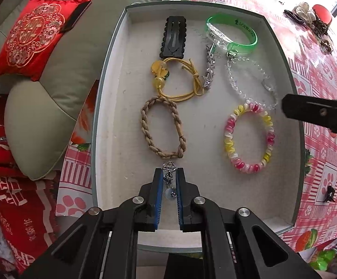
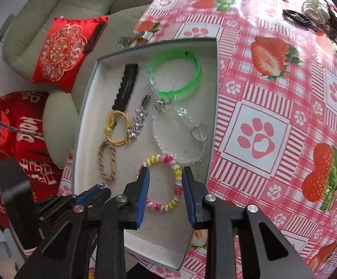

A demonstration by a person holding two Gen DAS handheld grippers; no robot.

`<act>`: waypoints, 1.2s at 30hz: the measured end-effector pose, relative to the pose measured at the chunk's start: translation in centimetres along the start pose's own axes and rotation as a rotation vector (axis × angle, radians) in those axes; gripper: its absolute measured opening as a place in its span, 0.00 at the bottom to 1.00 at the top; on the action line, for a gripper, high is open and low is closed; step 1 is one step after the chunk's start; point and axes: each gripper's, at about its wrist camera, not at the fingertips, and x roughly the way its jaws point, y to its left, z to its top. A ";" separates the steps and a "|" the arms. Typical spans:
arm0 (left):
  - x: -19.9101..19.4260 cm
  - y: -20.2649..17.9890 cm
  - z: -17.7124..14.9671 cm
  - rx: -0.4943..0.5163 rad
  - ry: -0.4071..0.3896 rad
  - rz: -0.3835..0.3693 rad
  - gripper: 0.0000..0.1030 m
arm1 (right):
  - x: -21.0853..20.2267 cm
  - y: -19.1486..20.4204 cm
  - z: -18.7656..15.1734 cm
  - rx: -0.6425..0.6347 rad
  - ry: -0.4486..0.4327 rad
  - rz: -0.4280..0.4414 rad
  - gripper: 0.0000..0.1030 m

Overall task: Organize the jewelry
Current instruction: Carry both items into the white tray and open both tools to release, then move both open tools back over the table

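A shallow white-lined box (image 1: 112, 97) (image 2: 87, 125) lies on the table. In it lie a black hair clip (image 1: 173, 37), a green bangle (image 1: 232, 33), a yellow hair tie (image 1: 175, 79), a silver star clip (image 1: 209, 74), a clear bead bracelet (image 1: 245, 79), a braided tan band (image 1: 162, 130) and a pink-yellow bead bracelet (image 1: 250, 138) (image 2: 166, 181). My left gripper (image 1: 169, 176) is shut on a silver charm with a blue eye bead (image 1: 170, 187), low over the box's near end. My right gripper (image 2: 166, 174) is open and empty above the pink-yellow bracelet; one of its fingers (image 1: 308, 114) shows in the left wrist view.
The table has a pink strawberry-and-paw cloth (image 2: 273, 121). More hair pieces (image 2: 317, 18) lie at its far right, and a small black clip (image 1: 330, 194) lies right of the box. A sofa with a red cushion (image 1: 35, 37) stands left of the table.
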 end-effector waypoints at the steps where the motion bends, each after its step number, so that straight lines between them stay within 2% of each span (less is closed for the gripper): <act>1: -0.1 -0.1 0.1 0.003 0.000 0.001 0.17 | -0.3 -0.1 0.0 0.006 -0.005 0.002 0.31; 8: -0.8 -0.3 0.6 0.014 -0.002 0.003 0.17 | -3.0 -0.7 -0.9 0.036 -0.035 -0.005 0.31; 19: -1.6 -0.3 0.9 0.016 0.004 -0.002 0.17 | -4.9 -2.3 -2.7 0.086 -0.035 -0.035 0.31; 21: -1.9 -0.4 1.0 0.007 0.007 -0.005 0.66 | -5.3 -2.6 -3.1 0.099 -0.037 -0.037 0.31; 22: -2.4 -0.3 0.9 -0.005 -0.007 0.010 1.00 | -5.4 -2.8 -3.3 0.103 -0.036 -0.038 0.31; 24: -3.6 -0.6 0.8 0.004 -0.055 0.028 1.00 | -5.7 -3.2 -3.8 0.115 -0.035 -0.046 0.32; 27: -4.4 -1.2 1.2 0.032 -0.057 0.032 1.00 | -6.4 -4.0 -4.6 0.142 -0.039 -0.057 0.39; 31: -5.4 -2.1 1.4 0.070 -0.074 0.045 1.00 | -7.3 -5.8 -5.9 0.194 -0.042 -0.081 0.40; 32: -5.6 -2.6 1.4 0.077 -0.077 0.042 1.00 | -7.6 -6.3 -6.2 0.208 -0.042 -0.088 0.44; 33: -5.8 -3.0 1.5 0.088 -0.080 0.036 1.00 | -7.8 -6.8 -6.6 0.222 -0.042 -0.092 0.54; 35: -6.1 -4.0 1.2 0.114 -0.089 0.029 1.00 | -8.5 -8.1 -7.4 0.261 -0.049 -0.101 0.66; 36: -6.1 -4.1 1.1 0.129 -0.094 0.024 1.00 | -8.9 -8.8 -7.9 0.283 -0.055 -0.111 0.66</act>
